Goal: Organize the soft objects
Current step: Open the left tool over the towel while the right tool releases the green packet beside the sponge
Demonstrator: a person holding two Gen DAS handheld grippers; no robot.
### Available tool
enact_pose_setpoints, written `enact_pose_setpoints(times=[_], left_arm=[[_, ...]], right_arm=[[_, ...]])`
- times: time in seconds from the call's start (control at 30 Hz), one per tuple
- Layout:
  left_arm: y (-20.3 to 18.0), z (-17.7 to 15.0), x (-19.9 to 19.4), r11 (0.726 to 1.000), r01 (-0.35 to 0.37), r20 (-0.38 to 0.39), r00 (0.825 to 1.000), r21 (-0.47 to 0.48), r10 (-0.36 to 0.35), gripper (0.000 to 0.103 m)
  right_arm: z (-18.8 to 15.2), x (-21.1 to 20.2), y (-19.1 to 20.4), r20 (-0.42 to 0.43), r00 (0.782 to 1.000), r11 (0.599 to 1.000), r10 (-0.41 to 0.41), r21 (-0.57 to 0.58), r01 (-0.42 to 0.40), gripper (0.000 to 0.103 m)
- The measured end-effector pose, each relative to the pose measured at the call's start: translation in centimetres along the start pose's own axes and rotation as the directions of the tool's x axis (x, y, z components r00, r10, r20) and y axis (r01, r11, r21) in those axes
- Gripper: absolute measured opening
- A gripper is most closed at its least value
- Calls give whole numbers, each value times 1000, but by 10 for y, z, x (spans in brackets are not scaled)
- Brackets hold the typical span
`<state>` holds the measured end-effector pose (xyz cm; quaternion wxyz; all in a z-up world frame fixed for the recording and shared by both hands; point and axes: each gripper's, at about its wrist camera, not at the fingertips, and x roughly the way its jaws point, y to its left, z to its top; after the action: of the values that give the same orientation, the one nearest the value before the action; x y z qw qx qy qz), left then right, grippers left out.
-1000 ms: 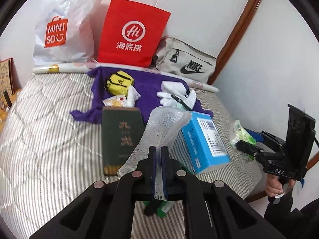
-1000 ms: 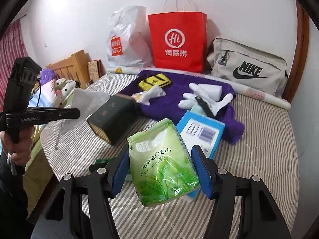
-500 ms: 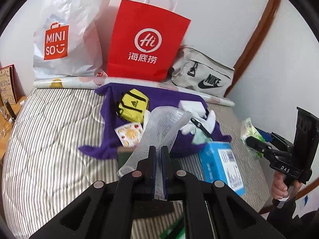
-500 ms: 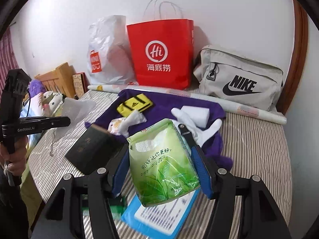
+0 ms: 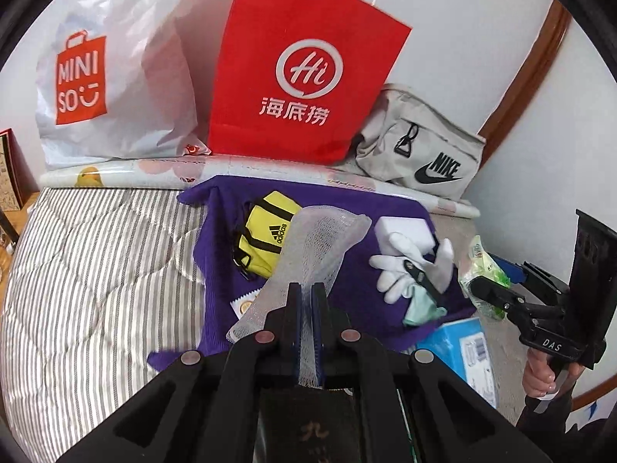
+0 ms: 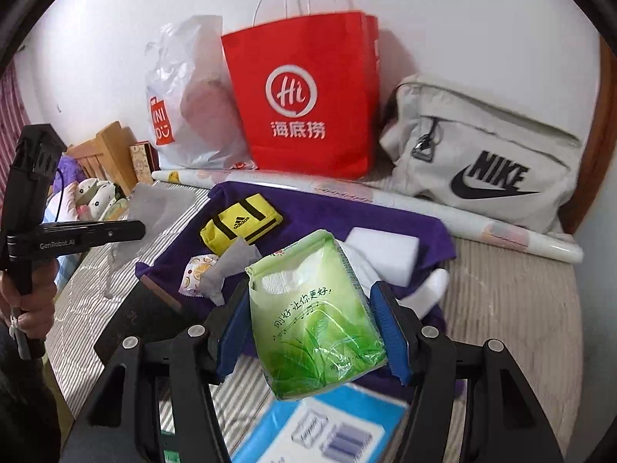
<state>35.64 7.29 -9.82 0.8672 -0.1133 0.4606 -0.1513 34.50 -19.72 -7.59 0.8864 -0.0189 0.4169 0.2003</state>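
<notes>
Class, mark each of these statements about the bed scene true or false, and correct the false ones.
1. The left gripper is shut on a white mesh cloth. True.
2. The right gripper holds a blue box. False: it holds a green tissue pack.
3. The yellow pouch lies on the purple cloth. True.
4. The red paper bag lies flat on the bed. False: it stands upright by the wall.

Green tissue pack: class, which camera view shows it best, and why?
The right wrist view: the green tissue pack fills the centre, its print readable, clamped in the right gripper. The left wrist view shows only a crumpled edge at far right.
</notes>
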Motion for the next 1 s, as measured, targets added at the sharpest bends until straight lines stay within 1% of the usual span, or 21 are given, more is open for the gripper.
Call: enact_pose_setpoints(times=[0.2,0.37,0.7,0.8,0.83,0.9,0.93,0.97,1.0], left_arm=[[12,8,25,999,-26,-44,999,-28,25,6],[23,8,42,998,-32,-68,997,-47,29,6],[26,9,68,998,-1,-116,993,-60,-6,6],[31,8,73,996,13,-128,991,-84,-24,6],[31,7,74,996,24,-134,990,-89,-36,8],[32,6,75,995,44,-145,988,-92,-58,19],[31,6,76,994,57,-148,986,-92,-70,27],[30,6,76,993,70,-147,986,-91,-83,31],[29,6,75,993,80,-145,985,-89,-92,32]], right_arm=[[9,35,3,-62,998,1000,19,-18,-20,61],[13,55,4,-106,994,999,20,-32,-23,62],[17,89,10,-172,985,998,-3,-69,-9,63],[16,96,13,-191,982,997,5,-79,-21,63],[16,99,14,-199,980,996,8,-84,-25,63],[17,103,15,-208,978,996,8,-89,-27,64],[17,106,16,-216,976,995,14,-89,-33,65],[17,108,16,-221,975,996,18,-87,-38,68],[18,109,16,-225,974,996,17,-82,-36,75]])
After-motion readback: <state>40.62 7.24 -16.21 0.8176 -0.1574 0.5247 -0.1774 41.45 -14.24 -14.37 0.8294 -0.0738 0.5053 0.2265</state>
